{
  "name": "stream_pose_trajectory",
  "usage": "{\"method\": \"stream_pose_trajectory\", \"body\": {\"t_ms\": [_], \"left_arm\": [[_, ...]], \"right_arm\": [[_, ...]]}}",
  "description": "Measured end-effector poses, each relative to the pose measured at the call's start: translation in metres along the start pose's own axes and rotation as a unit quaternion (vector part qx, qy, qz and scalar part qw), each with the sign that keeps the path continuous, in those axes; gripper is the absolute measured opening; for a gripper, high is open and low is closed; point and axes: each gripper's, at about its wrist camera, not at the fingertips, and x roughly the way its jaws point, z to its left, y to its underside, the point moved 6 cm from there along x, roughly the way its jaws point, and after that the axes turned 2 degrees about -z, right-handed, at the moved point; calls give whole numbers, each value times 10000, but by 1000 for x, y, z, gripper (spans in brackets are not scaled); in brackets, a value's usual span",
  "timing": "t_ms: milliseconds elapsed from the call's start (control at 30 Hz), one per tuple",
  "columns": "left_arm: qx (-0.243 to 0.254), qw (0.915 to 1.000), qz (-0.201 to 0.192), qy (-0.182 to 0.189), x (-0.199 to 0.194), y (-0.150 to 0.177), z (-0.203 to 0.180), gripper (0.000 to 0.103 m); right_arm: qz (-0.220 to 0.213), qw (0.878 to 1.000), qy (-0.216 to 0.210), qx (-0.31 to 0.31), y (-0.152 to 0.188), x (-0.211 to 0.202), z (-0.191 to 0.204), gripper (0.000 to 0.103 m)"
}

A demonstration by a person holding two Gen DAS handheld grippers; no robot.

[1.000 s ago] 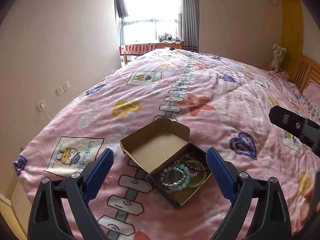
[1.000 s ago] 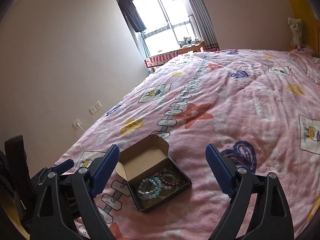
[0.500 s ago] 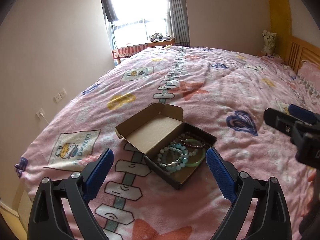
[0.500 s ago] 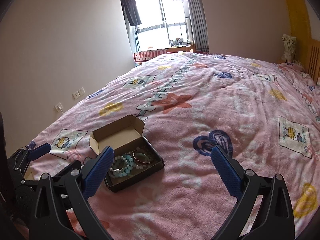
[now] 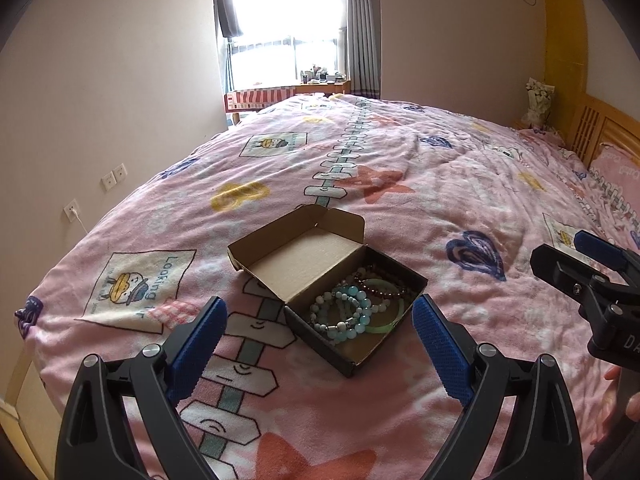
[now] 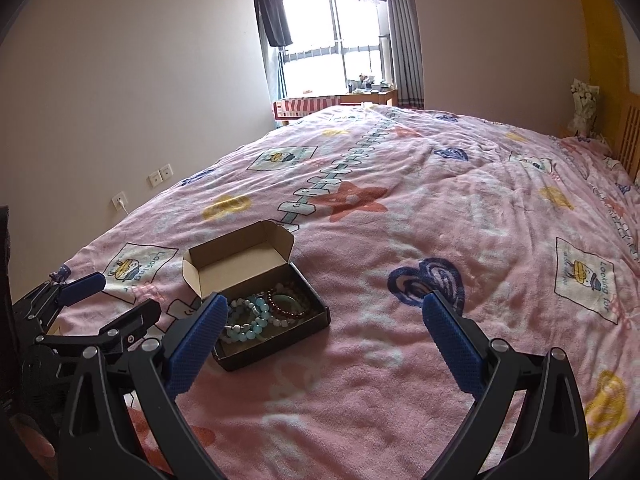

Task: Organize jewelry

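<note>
Cardboard, brown inside and dark outside: the small box (image 5: pixel 324 276) lies on the pink bedspread (image 5: pixel 420 208) with its lid flap folded back, just ahead of my left gripper (image 5: pixel 318 334), whose jaws stand released around nothing. From my right gripper (image 6: pixel 322 330), jaws equally wide and empty, the box sits off toward the left finger, which cuts off its near corner. Inside I see a tangle of bracelets (image 5: pixel 354 306): pale blue beads, dark red beads, a green bangle; I cannot count them. On the bedspread I read "Looking" beside a cartoon figure (image 5: pixel 128 286). The right gripper's body shows letters "DA", cut off at the frame edge.
</note>
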Motion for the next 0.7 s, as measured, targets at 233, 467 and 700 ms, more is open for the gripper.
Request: {"method": "stream_pose_trajectory", "body": {"t_ms": [233,467,700], "left_arm": [[-218,9996,-56,160,-4,-5,5,92],[-213,9997,-101,110,-5,-6,7,92],[-211,9997,-59,61,-3,-5,9,92]], "right_arm": [[102,9998,78,121,11,0,-10,96],[32,10000,70,48,10,-6,-10,96],[27,10000,67,61,9,-6,-12,96]]}}
